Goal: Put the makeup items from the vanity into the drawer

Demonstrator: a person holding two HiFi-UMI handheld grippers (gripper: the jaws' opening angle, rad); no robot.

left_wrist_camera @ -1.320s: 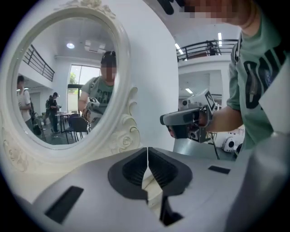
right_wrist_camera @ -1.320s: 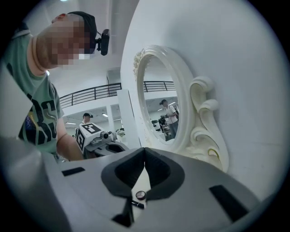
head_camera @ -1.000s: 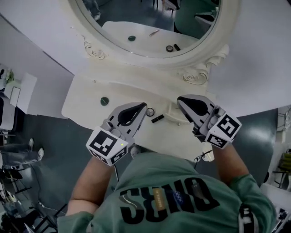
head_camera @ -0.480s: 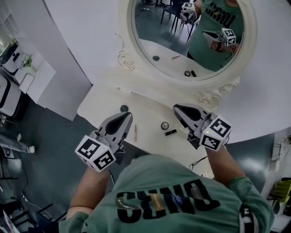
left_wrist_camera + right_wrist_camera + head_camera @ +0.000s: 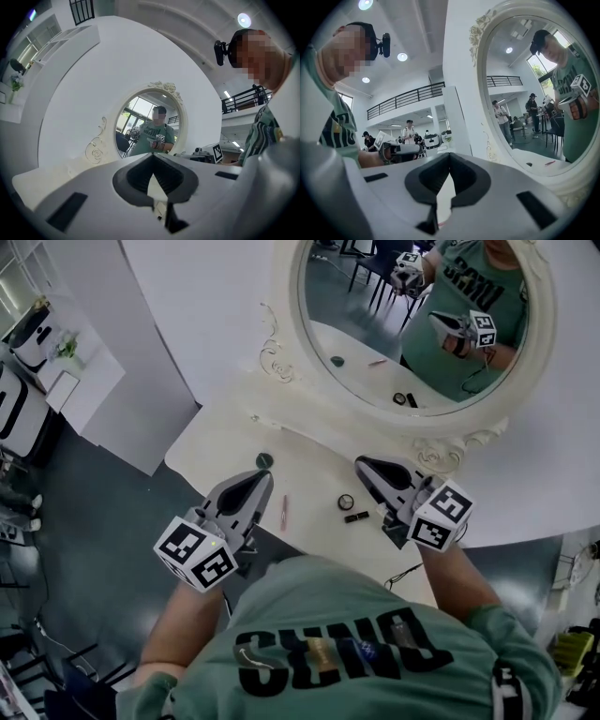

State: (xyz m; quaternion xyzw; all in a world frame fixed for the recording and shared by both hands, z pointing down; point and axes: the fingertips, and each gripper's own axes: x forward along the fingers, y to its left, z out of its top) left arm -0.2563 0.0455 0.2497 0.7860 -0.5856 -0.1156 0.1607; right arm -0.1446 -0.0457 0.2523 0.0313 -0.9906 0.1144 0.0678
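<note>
I am holding my left gripper [image 5: 261,480] with its jaws pressed together on nothing, and my right gripper [image 5: 362,465] is closed and empty as well. Both are pointing at the oval mirror [image 5: 412,334] above the cream vanity top [image 5: 211,442]. The makeup is lying on that top between my grippers: a pink pencil [image 5: 283,512], a small round compact [image 5: 346,502] and a black tube [image 5: 356,517] just beside it. A dark green round lid [image 5: 265,460] is sitting near my left gripper's tip. Around the white wall panel, dark floor is showing, and people are standing under a railed balcony [image 5: 405,101].
</note>
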